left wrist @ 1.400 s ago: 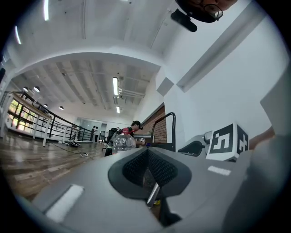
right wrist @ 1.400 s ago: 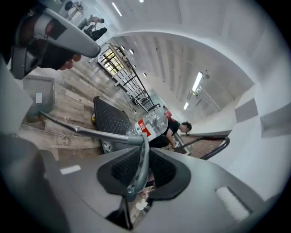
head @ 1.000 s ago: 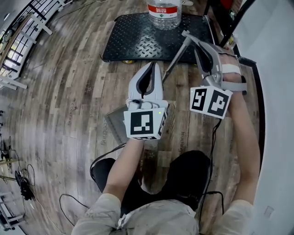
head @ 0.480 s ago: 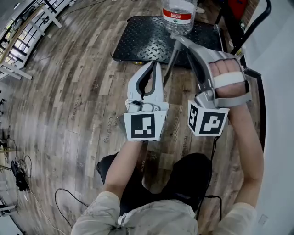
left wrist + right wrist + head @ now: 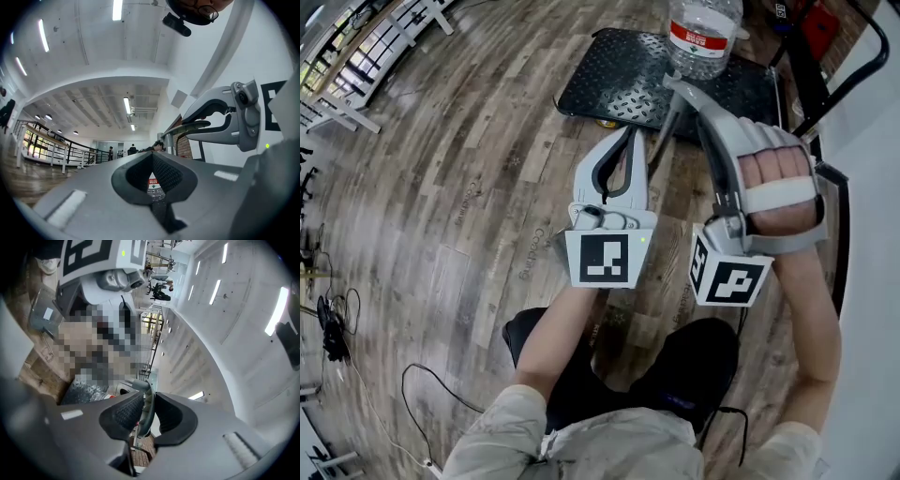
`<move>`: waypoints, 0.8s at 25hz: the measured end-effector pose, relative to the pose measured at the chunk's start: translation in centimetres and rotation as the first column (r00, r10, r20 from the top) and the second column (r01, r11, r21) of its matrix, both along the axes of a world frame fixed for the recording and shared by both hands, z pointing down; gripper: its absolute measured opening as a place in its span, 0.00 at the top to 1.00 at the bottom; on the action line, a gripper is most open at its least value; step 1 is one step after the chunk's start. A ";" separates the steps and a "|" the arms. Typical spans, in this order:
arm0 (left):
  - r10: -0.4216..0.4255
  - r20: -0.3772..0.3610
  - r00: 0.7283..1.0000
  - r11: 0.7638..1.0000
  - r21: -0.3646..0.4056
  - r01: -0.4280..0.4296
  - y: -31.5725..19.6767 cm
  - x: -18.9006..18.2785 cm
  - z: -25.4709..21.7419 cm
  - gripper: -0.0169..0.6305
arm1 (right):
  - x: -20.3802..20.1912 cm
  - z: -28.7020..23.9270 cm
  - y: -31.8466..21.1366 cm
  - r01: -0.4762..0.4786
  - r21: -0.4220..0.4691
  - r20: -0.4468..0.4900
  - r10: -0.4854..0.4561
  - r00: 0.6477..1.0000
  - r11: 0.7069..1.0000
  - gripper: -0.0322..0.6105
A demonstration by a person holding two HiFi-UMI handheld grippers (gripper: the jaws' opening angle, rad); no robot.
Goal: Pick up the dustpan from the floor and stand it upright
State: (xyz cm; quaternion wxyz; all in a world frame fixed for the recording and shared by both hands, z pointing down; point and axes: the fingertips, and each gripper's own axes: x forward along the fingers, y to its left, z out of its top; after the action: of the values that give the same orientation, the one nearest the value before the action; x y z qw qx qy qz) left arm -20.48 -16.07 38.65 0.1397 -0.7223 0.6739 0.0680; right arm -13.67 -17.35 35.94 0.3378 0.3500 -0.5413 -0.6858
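Right gripper view: my right gripper (image 5: 148,404) is clamped on the dustpan handle (image 5: 144,386) at its far end. Handle slopes back to the near left, pan (image 5: 43,315) low beneath my left gripper (image 5: 626,141), jaws together, empty. Right hand should do the tilting upright, I reckon.

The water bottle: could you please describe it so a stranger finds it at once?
A black platform lies on the wooden floor at the head view's top. The water bottle stands on it: clear plastic, red and white label, the only bottle.
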 end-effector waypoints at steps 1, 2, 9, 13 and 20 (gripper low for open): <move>-0.004 -0.007 1.000 1.000 0.000 0.004 0.1 -0.7 0.0 0.94 | -0.7 -0.1 0.5 0.019 0.010 0.001 -0.019 1.000 1.000 0.82; -0.010 -0.014 1.000 1.000 0.003 0.010 0.3 -1.4 -0.2 0.94 | -1.5 -0.3 1.1 0.042 0.023 0.001 -0.042 0.999 0.999 0.82; -0.063 0.014 0.998 0.998 0.005 0.062 3.1 -5.6 -1.2 0.94 | -6.6 -1.3 6.5 0.187 0.089 -0.004 -0.187 0.982 0.978 0.82; -0.108 -0.002 0.994 0.994 -0.028 0.108 5.4 -9.1 -0.6 0.94 | -9.6 -1.4 9.3 0.217 0.094 0.001 -0.218 0.976 0.972 0.82; -0.195 -0.032 0.980 0.977 -0.089 0.192 8.4 -14.7 0.2 0.94 | -14.7 -1.6 13.6 0.285 0.123 -0.008 -0.286 0.958 0.951 0.82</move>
State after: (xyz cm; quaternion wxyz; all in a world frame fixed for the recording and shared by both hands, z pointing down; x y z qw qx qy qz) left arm -35.21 -7.71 38.81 0.1009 -0.6570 0.7461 0.0400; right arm -28.35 -3.77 34.35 0.2103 0.2919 -0.5446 -0.7576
